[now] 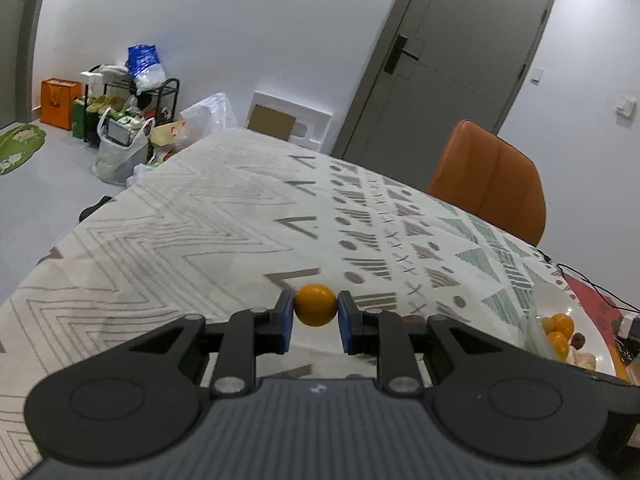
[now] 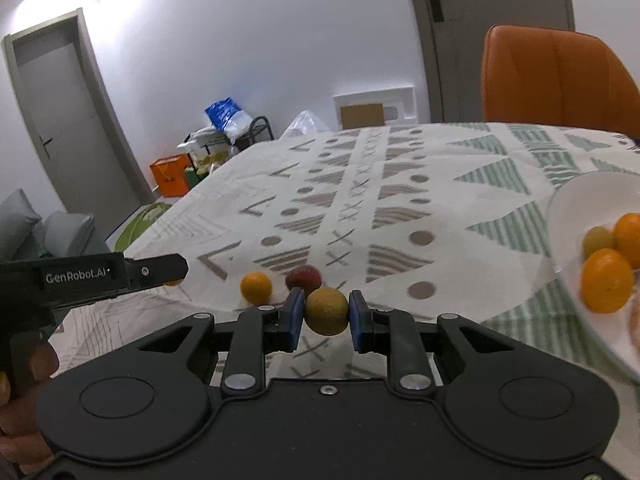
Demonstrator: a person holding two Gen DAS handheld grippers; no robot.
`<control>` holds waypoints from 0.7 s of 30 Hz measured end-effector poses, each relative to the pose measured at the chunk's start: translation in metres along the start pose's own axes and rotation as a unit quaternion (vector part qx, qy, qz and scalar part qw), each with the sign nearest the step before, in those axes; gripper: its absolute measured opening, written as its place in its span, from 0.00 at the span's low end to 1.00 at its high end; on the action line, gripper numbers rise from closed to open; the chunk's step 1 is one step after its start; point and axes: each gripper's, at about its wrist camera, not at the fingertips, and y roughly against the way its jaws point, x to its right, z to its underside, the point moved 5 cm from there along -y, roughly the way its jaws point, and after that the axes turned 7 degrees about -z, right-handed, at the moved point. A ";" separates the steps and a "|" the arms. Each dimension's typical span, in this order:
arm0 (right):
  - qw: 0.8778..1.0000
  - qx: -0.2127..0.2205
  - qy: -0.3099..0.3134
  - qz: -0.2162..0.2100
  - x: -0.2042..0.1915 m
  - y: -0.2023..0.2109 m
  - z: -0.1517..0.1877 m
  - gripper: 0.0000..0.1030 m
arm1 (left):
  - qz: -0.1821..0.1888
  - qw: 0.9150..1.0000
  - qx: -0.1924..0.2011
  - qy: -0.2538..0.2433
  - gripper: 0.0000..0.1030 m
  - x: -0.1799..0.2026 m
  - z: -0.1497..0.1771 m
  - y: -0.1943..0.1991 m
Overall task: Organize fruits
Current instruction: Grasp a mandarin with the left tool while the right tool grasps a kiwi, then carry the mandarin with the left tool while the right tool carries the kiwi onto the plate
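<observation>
My left gripper (image 1: 316, 312) is shut on a small orange fruit (image 1: 315, 305), held just above the patterned tablecloth. My right gripper (image 2: 325, 316) is shut on a yellow-brown round fruit (image 2: 326, 311), its blue pads pressing both sides. Just beyond it on the cloth lie a small orange fruit (image 2: 256, 288) and a dark red fruit (image 2: 304, 278). A white bowl (image 2: 576, 208) at the right edge holds several orange and yellowish fruits (image 2: 606, 280); the same bowl (image 1: 550, 300) shows at the right in the left wrist view. The left gripper's side (image 2: 96, 276) appears at the left of the right wrist view, a hand below it.
An orange chair (image 1: 488, 180) stands behind the table's far right side. A dark cable (image 1: 580, 276) runs along the table's right edge. Bags, a rack and boxes (image 1: 120, 120) crowd the floor by the far wall. A grey door (image 1: 448, 60) is behind.
</observation>
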 end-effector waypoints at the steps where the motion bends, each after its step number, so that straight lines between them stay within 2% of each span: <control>1: 1.000 0.004 -0.001 0.001 0.002 0.003 -0.002 0.22 | 0.002 1.000 0.002 -0.003 0.21 0.004 -0.001 0.001; 21: 0.997 0.067 -0.030 0.004 0.038 0.058 -0.017 0.22 | 0.023 0.997 0.026 -0.064 0.21 0.074 -0.005 0.021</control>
